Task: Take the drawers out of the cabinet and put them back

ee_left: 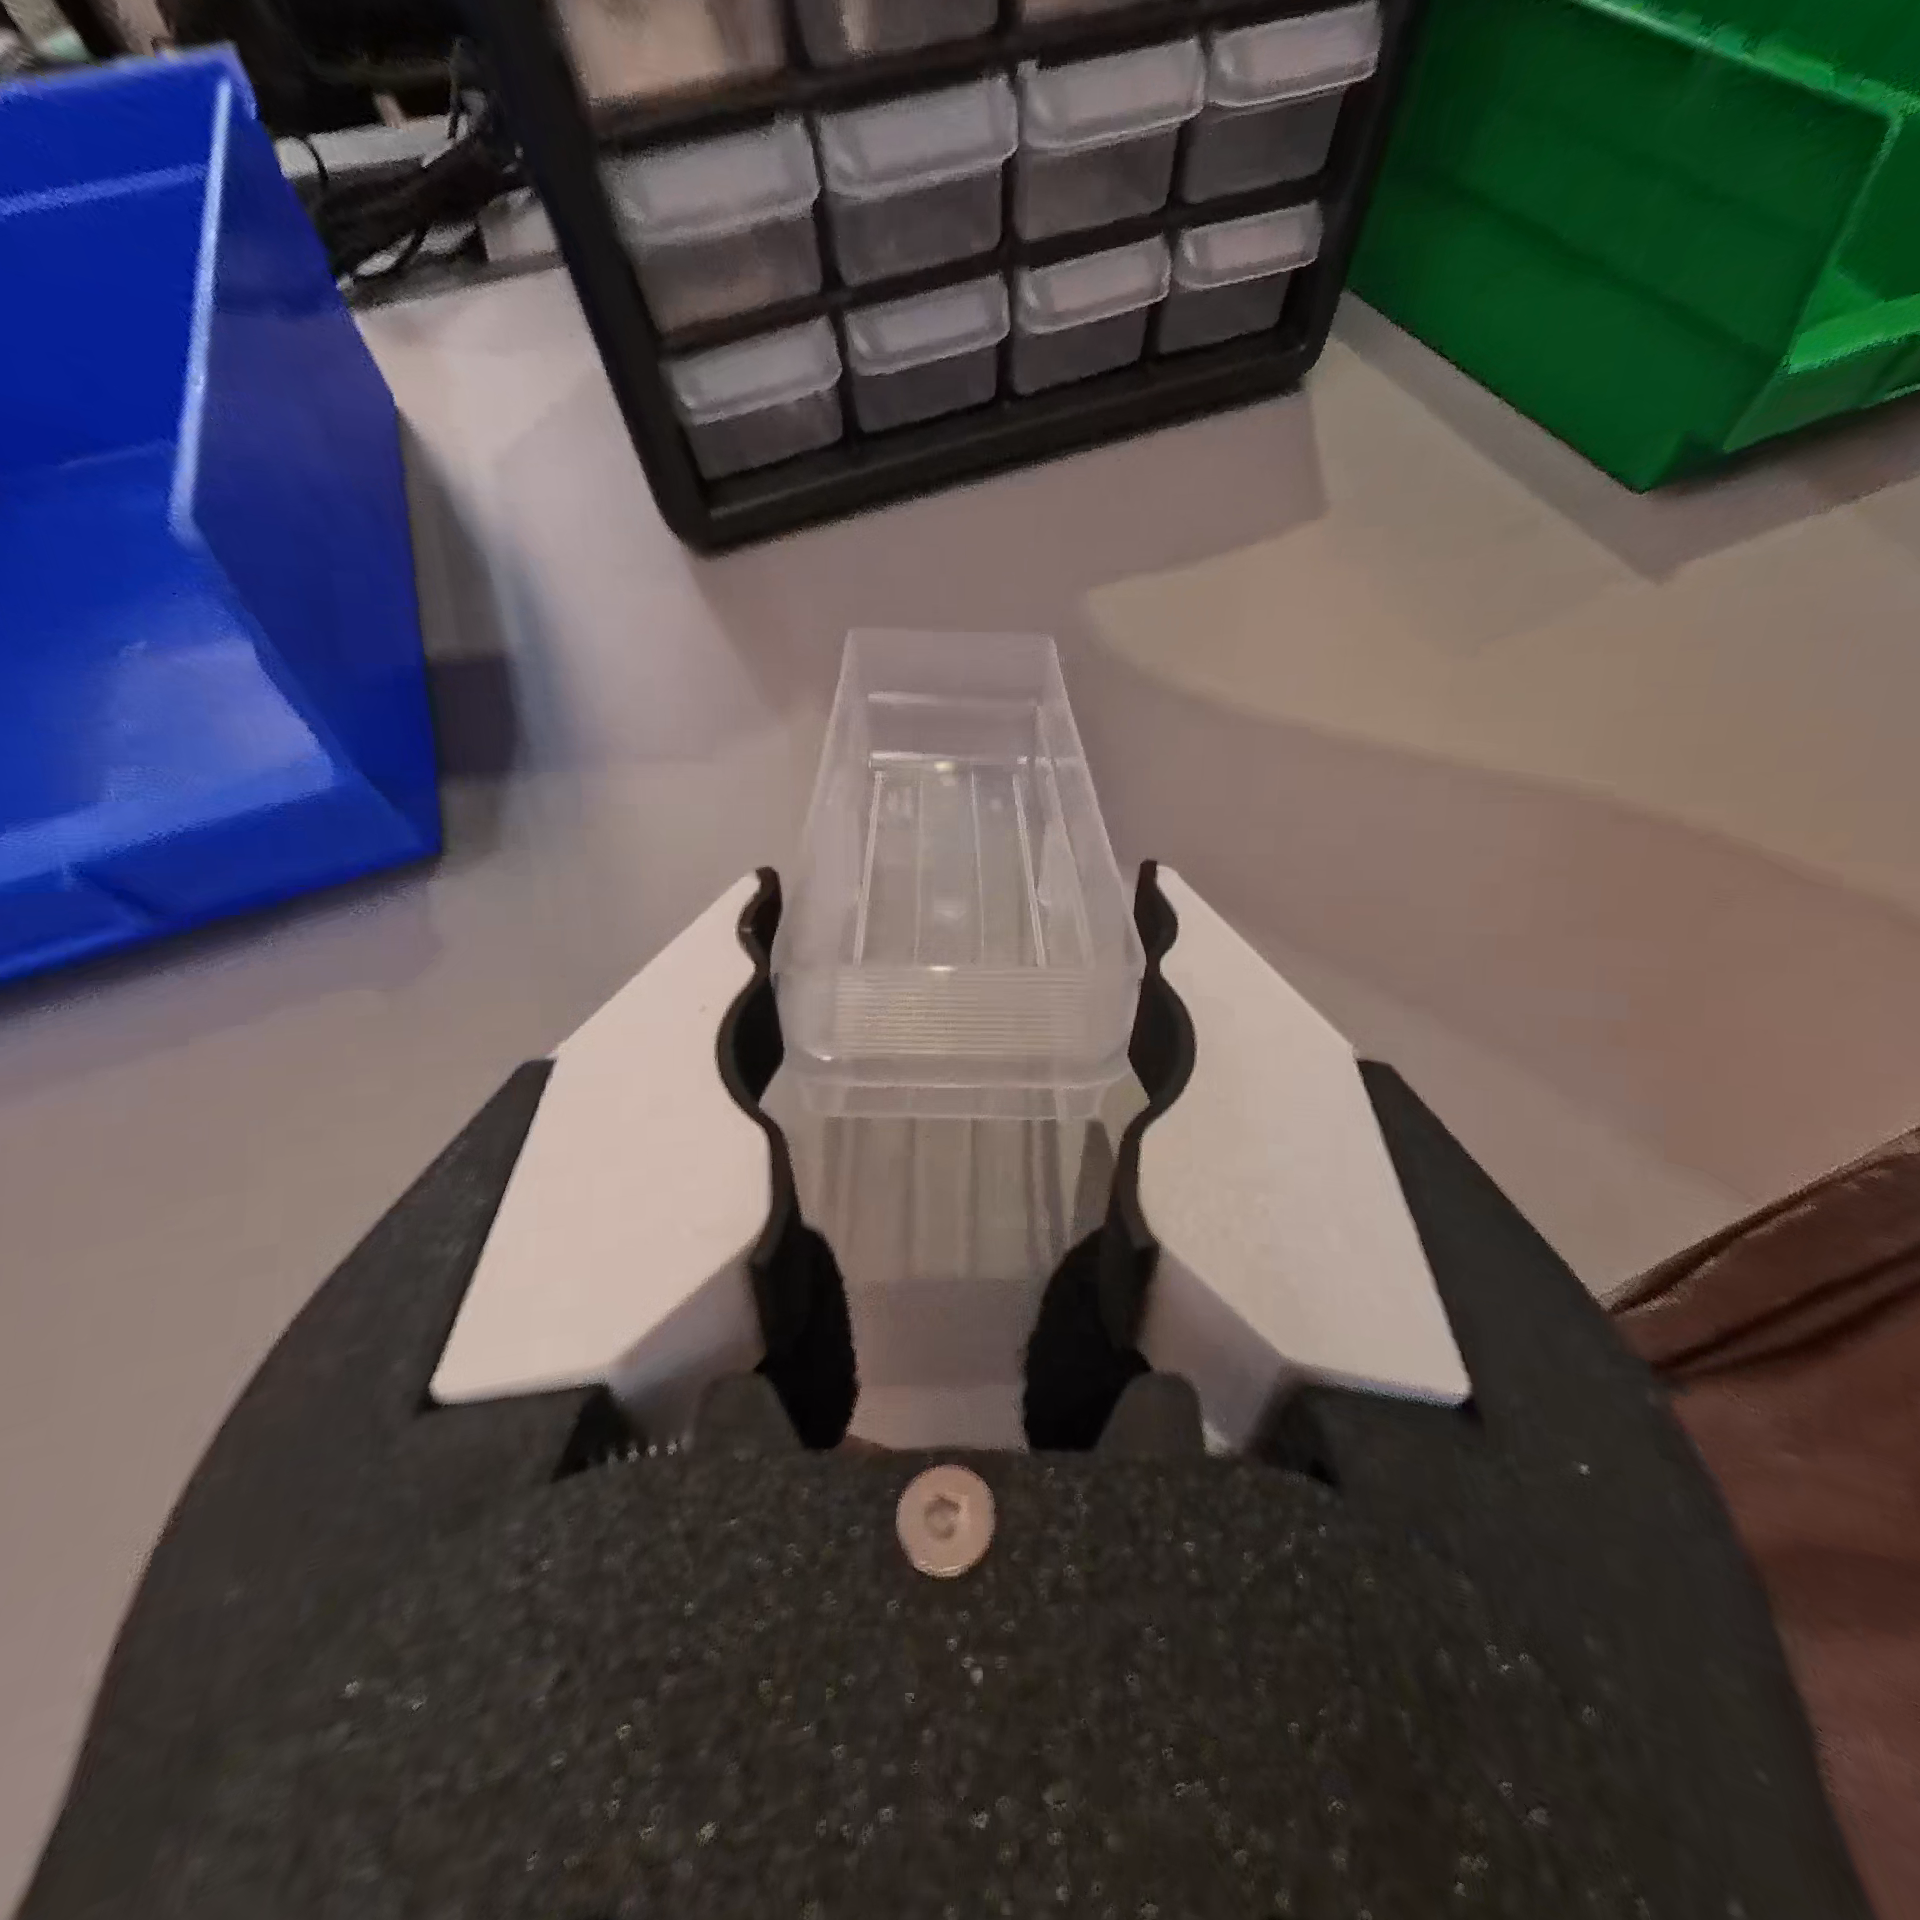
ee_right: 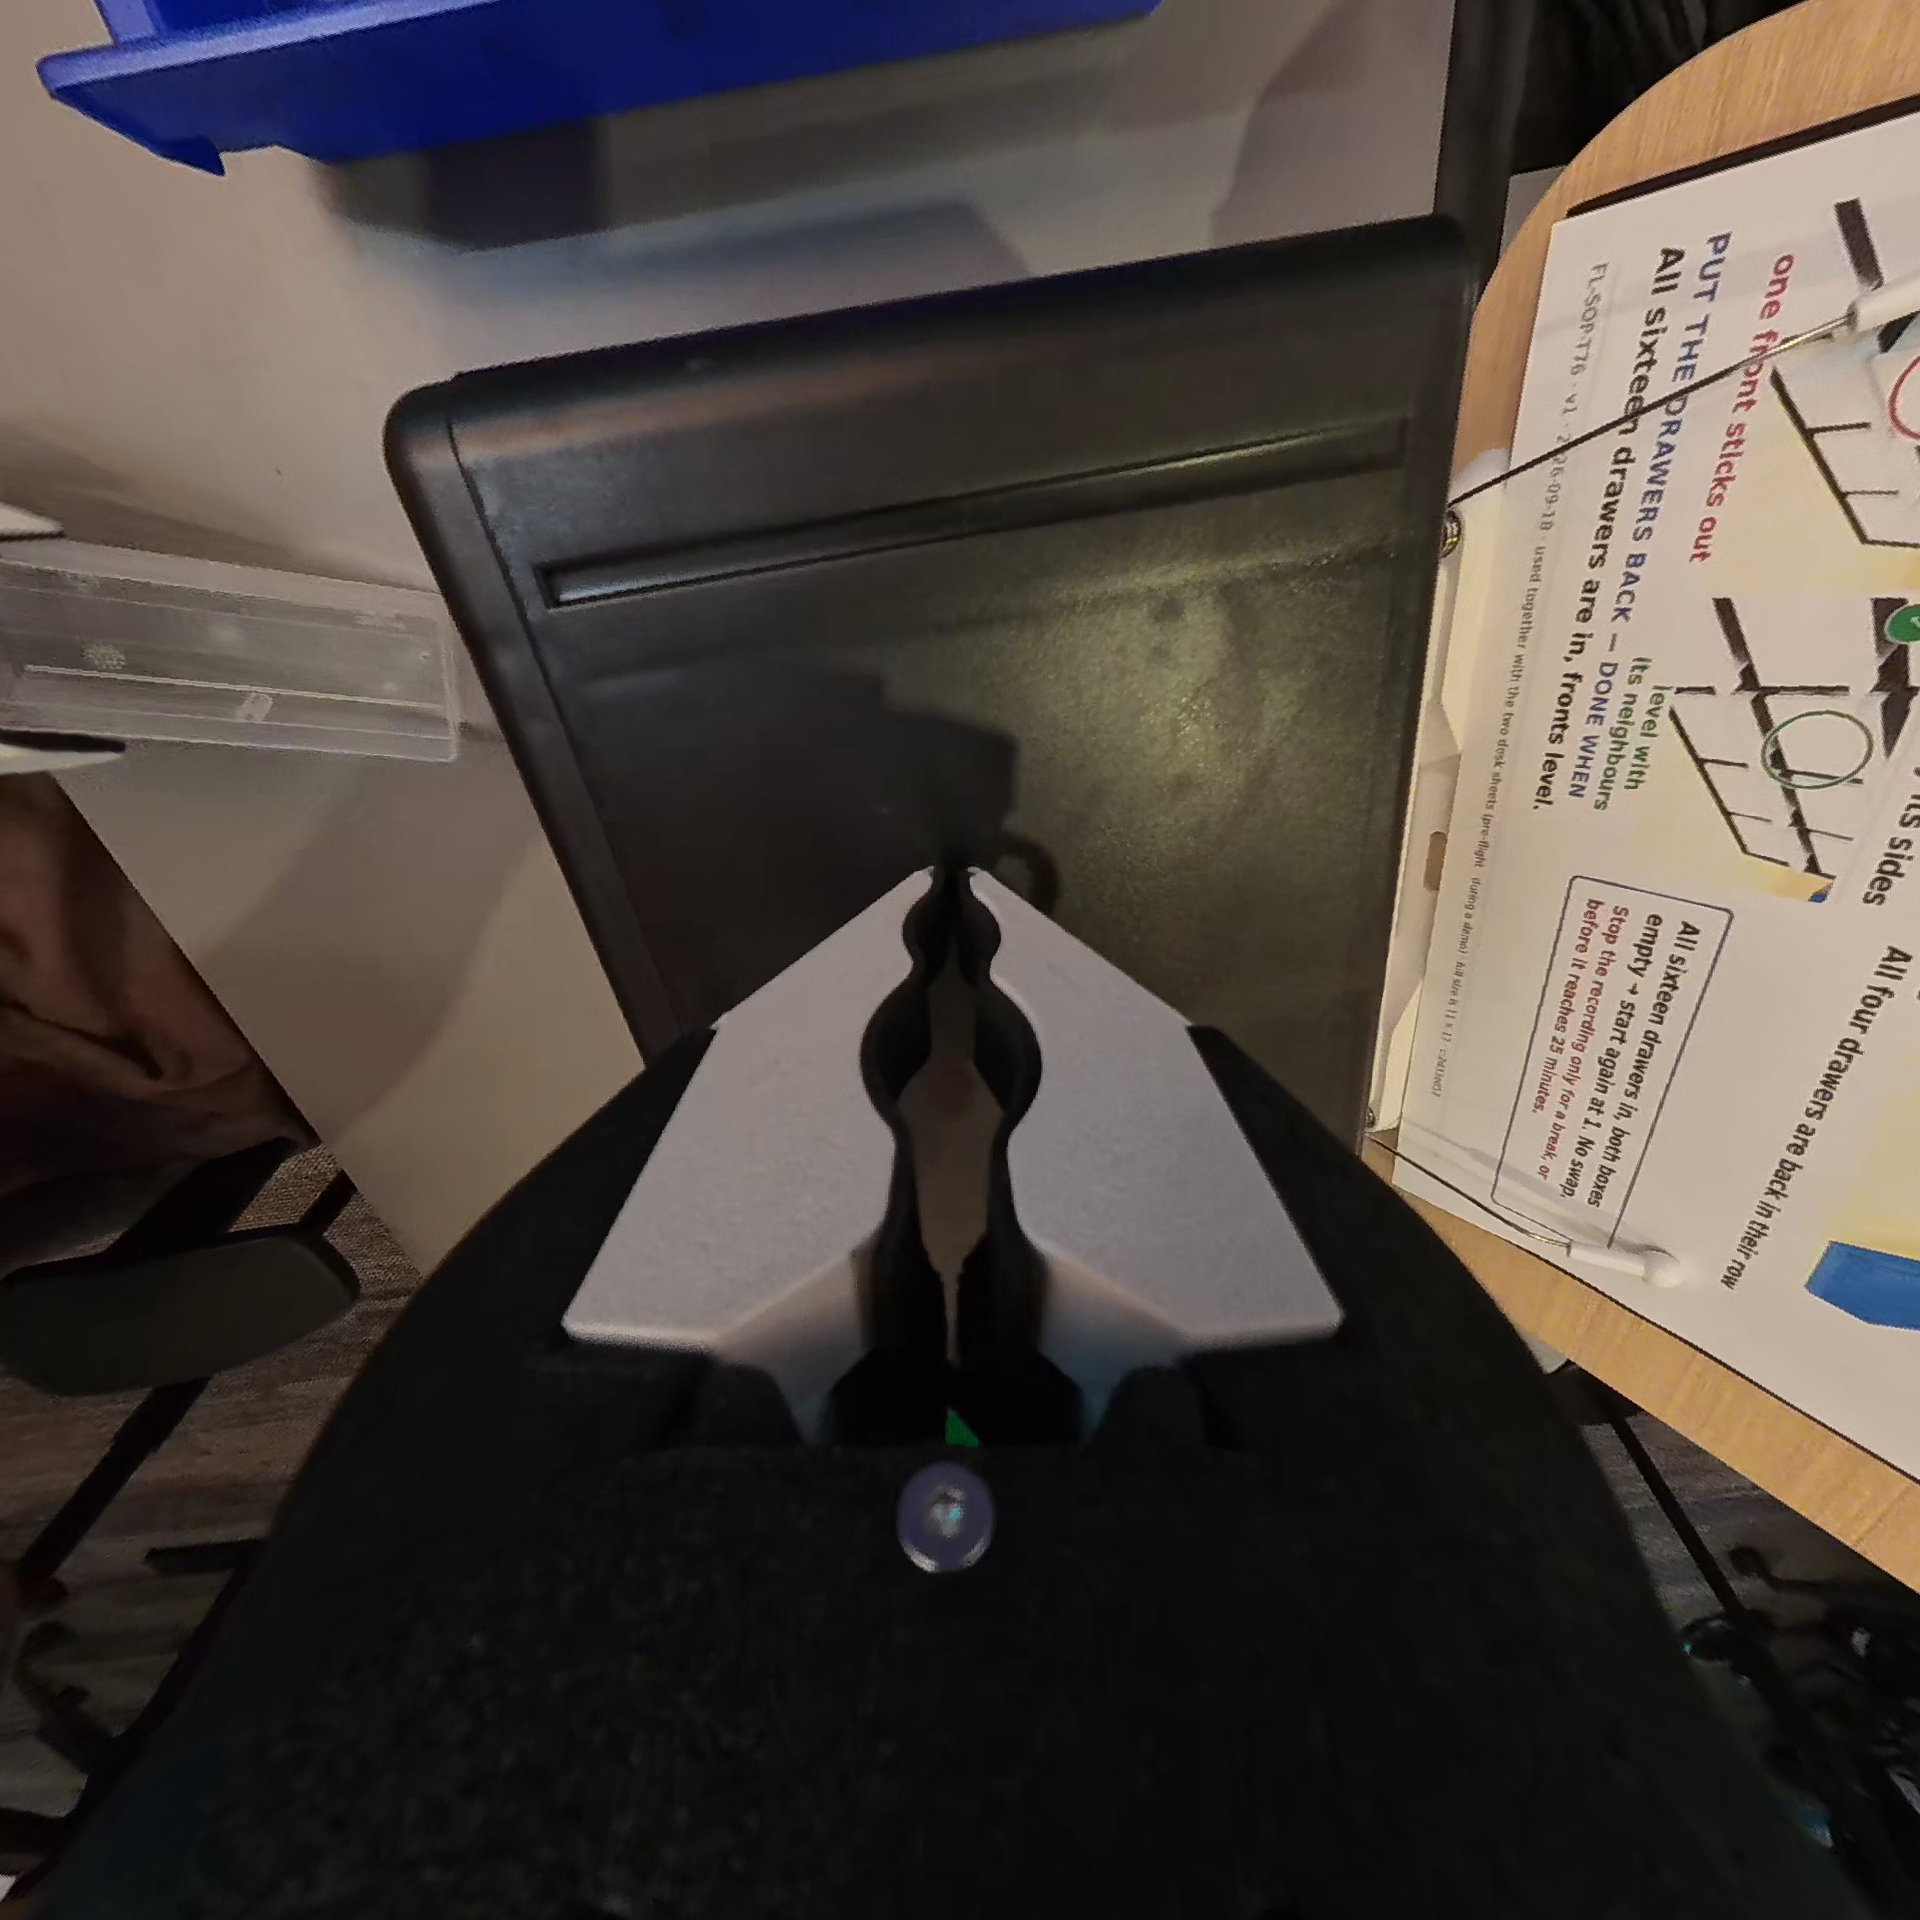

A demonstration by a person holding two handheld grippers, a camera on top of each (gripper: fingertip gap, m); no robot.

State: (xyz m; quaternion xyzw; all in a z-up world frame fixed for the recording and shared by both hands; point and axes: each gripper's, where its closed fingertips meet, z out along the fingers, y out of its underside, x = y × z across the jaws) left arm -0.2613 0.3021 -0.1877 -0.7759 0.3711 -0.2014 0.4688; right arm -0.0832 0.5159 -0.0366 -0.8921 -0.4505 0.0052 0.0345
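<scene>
My left gripper point(ee_left: 956, 883) is shut on a clear plastic drawer point(ee_left: 951, 810), gripping its near end by the two sides. The drawer is empty and points away from me toward the black cabinet point(ee_left: 966, 260), which stands at the back with several clear drawers in its slots. The held drawer is apart from the cabinet, over the grey table. My right gripper point(ee_right: 951, 878) is shut and empty, with its tips against a flat black outer panel of the cabinet point(ee_right: 935, 623). The held drawer also shows side-on in the right wrist view point(ee_right: 229, 655).
A blue bin point(ee_left: 177, 582) stands left of the cabinet and a green bin point(ee_left: 1662, 229) right of it. The blue bin's edge also shows in the right wrist view point(ee_right: 582, 62). A printed sheet point(ee_right: 1704, 727) lies on a round wooden table point(ee_right: 1538, 1351) at the right.
</scene>
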